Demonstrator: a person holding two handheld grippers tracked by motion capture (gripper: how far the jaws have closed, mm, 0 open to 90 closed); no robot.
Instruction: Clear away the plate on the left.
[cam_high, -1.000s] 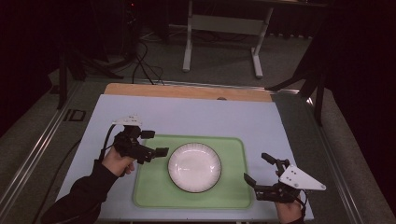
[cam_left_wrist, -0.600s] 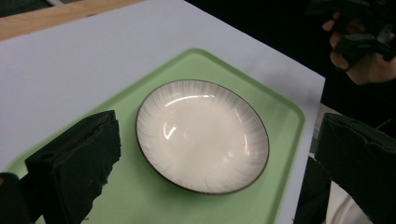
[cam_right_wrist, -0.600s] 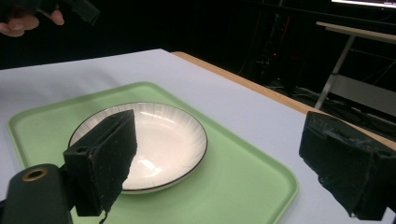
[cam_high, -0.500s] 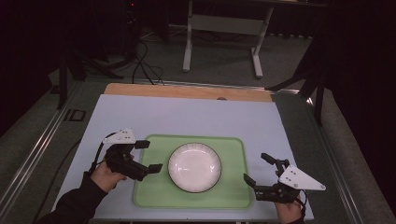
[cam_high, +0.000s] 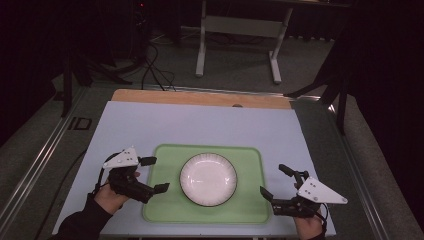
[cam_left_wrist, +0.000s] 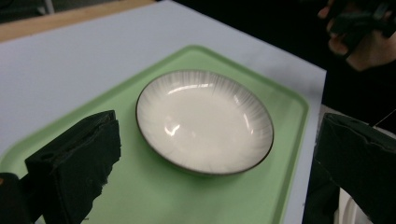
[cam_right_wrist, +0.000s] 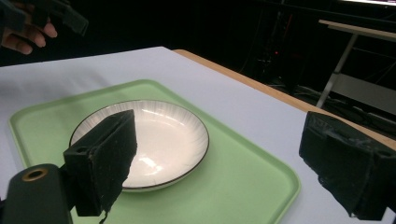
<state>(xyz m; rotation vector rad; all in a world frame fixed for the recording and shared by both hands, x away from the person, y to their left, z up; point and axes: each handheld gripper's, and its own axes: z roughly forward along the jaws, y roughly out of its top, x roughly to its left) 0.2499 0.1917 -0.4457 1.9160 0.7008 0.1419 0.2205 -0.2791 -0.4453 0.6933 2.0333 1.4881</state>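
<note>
The white plate is sitting at the centre of the green tray, which is lying on the pale blue surface. The plate is resting flat and empty, with nothing touching it. The left claw is hovering over the tray's left edge with its jaws spread wide and holding nothing, and it is pointing toward the plate. The right claw is waiting just beside the tray's right edge, likewise spread open and empty. Judged from this layout, no grasp is yet being made: the plate and tray are untouched, and the whole of the handling is remaining to be done
</note>
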